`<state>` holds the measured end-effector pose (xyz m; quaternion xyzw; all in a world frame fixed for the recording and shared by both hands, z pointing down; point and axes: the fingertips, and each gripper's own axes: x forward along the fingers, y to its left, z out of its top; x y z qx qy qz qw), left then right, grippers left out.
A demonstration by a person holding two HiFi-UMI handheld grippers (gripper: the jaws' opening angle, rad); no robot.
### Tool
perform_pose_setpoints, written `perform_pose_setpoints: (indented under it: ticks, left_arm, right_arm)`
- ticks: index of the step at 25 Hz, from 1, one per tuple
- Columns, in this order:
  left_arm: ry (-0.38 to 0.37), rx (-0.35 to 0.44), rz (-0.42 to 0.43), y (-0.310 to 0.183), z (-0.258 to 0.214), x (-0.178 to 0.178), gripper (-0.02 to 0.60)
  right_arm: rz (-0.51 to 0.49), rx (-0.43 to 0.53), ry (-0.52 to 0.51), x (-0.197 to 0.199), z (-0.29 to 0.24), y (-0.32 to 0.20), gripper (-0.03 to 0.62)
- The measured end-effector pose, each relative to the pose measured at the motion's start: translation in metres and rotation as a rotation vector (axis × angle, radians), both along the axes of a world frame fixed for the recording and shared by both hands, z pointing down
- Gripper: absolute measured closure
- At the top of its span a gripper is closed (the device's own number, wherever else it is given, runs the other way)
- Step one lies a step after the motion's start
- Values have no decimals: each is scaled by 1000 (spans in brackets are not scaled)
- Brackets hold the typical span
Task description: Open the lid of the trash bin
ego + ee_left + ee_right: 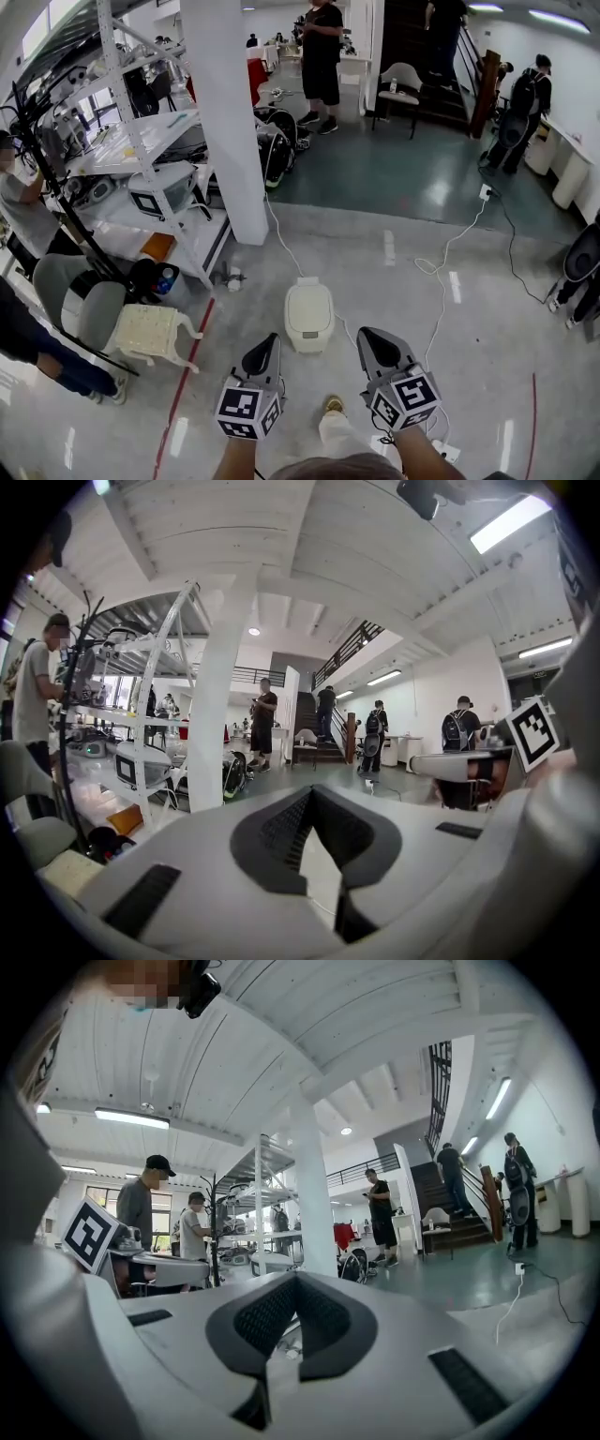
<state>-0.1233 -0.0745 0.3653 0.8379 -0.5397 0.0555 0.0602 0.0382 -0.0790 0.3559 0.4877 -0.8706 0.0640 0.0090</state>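
From your head, the small cream plastic trash bin (pixel 308 317) sits on the grey floor (pixel 422 234) at 12 o'clock, lid down. Your left gripper (pixel 270 343) and right gripper (pixel 366 336) hang beside it, not touching, likely lining up.

Left gripper view: jaws pressed together, holding nothing.

Right gripper view: the same.

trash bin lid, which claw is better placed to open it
Left, narrowly. In the head view the left claw has its tip a little closer to the closed trash bin than the right claw. Both are shut, and neither touches it.
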Motion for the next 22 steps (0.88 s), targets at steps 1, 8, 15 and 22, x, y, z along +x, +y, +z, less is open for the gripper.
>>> perform_pose_setpoints:
  ticks: [1, 8, 15, 22]
  left_arm:
    - [0, -1, -5, -8, 0, 0, 591]
    - [1, -13, -16, -70, -2, 7, 591]
    - [-3, -12, -43, -135, -1, 20, 591]
    - [-10, 11, -89, -184, -15, 25, 591]
  right_arm:
    - [-5, -2, 1, 0, 0, -8, 559]
    - [-32, -19, 5, 0, 1, -71, 559]
    - [-52, -27, 1, 16, 4, -136, 559]
    - [-93, -9, 0, 20, -8, -189, 559]
